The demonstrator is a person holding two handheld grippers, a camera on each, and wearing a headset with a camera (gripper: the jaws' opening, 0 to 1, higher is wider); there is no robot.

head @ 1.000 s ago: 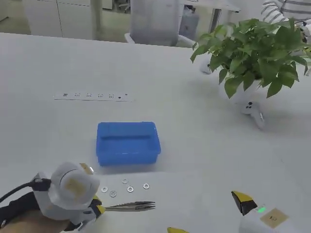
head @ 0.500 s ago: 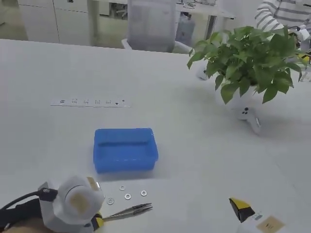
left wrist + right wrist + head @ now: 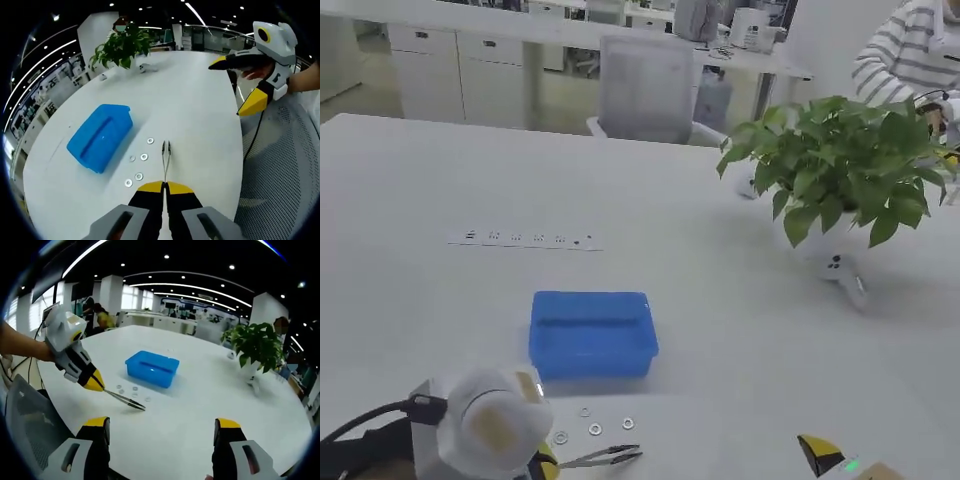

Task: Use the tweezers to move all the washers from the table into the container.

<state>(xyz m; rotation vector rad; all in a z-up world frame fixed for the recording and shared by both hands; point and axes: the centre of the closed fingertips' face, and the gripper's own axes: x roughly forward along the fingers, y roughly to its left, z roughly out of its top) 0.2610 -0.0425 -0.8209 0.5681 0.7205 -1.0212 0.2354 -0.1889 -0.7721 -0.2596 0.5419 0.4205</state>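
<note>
Head view showed a blue container (image 3: 592,335) sitting on the white tabletop (image 3: 720,300), with a power strip (image 3: 525,239) lying beyond its far side and a potted plant (image 3: 840,170) well off to its right and farther back. Several washers (image 3: 595,429) lay flat and scattered on the tabletop just in front of the container's near wall, none of them inside it. The left claw (image 3: 545,462) sat nearer the person than the washers, closed on the handle end of the tweezers (image 3: 605,457). The tweezers pointed out to the right, roughly level, and their tips lay close together beside the washer farthest from the container; whether they touched the tabletop could not be told. In the left gripper view the tips stood just right of the washers, apart from them. The right claw (image 3: 162,425) was well to the right of the container, its jaws spread wide.
</note>
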